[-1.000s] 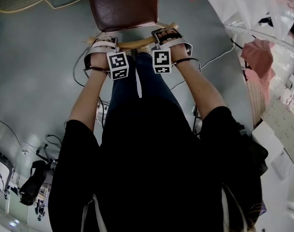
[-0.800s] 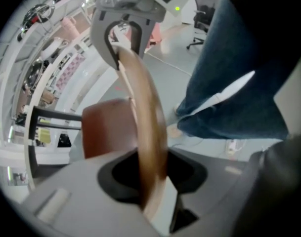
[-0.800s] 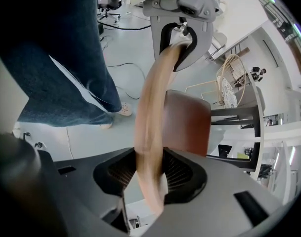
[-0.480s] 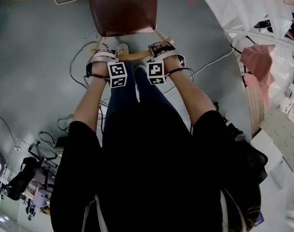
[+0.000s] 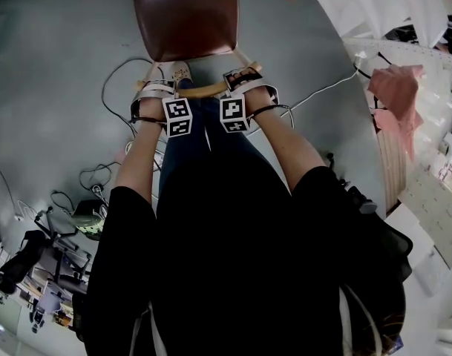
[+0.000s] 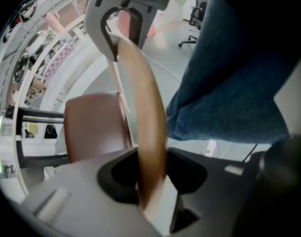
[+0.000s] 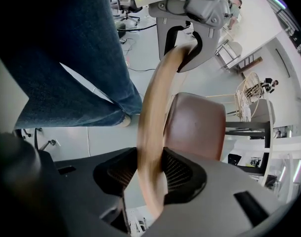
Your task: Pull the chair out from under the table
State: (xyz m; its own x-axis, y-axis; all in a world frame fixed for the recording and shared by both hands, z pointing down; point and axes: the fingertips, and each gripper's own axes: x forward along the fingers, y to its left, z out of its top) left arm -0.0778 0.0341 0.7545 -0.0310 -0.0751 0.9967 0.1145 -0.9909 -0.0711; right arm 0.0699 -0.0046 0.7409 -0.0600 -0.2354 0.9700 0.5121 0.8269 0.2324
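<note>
The chair has a brown padded seat [image 5: 185, 17] and a curved wooden back rail [image 5: 203, 87], and it stands on the grey floor just in front of me. My left gripper [image 5: 155, 91] is shut on the rail's left part and my right gripper [image 5: 244, 76] on its right part. In the left gripper view the rail [image 6: 145, 122] runs straight through the jaws of the left gripper [image 6: 150, 174], with the seat [image 6: 93, 127] beyond. The right gripper view shows the same: the right gripper [image 7: 150, 174] has its pads pressed on the rail [image 7: 152, 127].
Cables [image 5: 114, 80] trail over the floor left of the chair, and a white one [image 5: 329, 87] to its right. A pink cloth [image 5: 396, 87] and white tables [image 5: 367, 6] lie at the right. Equipment [image 5: 33, 258] sits lower left. My jeans leg [image 6: 229, 98] is close behind the rail.
The chair has come toward me with both grippers still on its rail. Its seat now shows whole, and the floor mat at the top left has slid out of view.
</note>
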